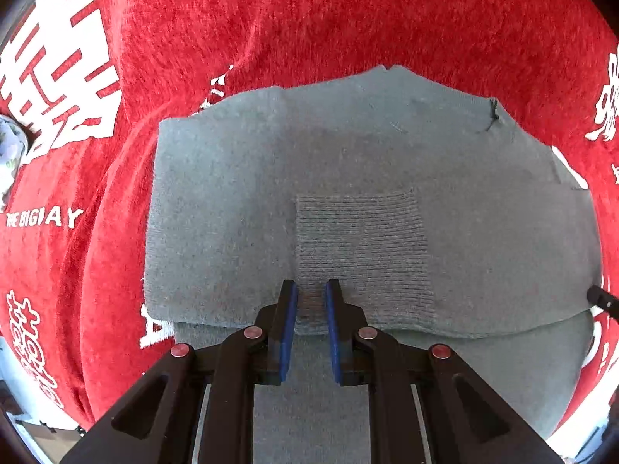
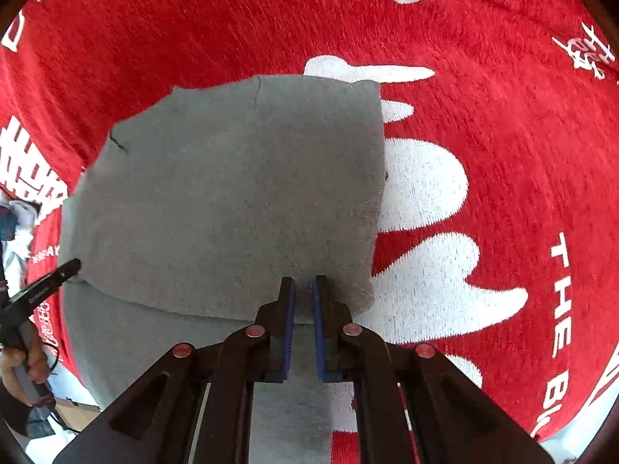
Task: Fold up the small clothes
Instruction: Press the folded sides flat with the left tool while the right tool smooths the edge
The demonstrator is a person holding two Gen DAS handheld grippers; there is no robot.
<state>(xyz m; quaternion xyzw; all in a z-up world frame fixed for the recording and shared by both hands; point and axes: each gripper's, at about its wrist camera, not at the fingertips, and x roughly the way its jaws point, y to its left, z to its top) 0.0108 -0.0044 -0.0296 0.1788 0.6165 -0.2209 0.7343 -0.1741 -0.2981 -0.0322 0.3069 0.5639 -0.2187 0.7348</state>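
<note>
in the left wrist view my left claw (image 1: 311, 290) sits at the bottom centre, its blue-padded fingers (image 1: 288, 332) drawn close and pinching the folded front edge of the grey garment (image 1: 240, 193). the garment is a soft, fine knit, folded into a rough rectangle that fills the middle of the frame, with a ribbed square patch (image 1: 359, 239) just above my fingertips and a short dark thread (image 1: 493, 114) at its upper right corner. under it lies a fuzzy red cloth (image 1: 309, 15) with white woven characters; at the left of the frame i can read "the big", then letters a crease hides. at the far right edge a black tip of the other claw pokes in.

in the right wrist view my right claw (image 2: 305, 290) is at the bottom centre, pads pressed almost together on the garment's front edge near its right corner. the grey knit (image 2: 232, 193) spreads to the upper left. right of it the red cloth (image 2: 503, 116) shows big white shapes and "the b", cut off. at lower left a hand (image 2: 27, 363) grips the other tool's handle.
</note>
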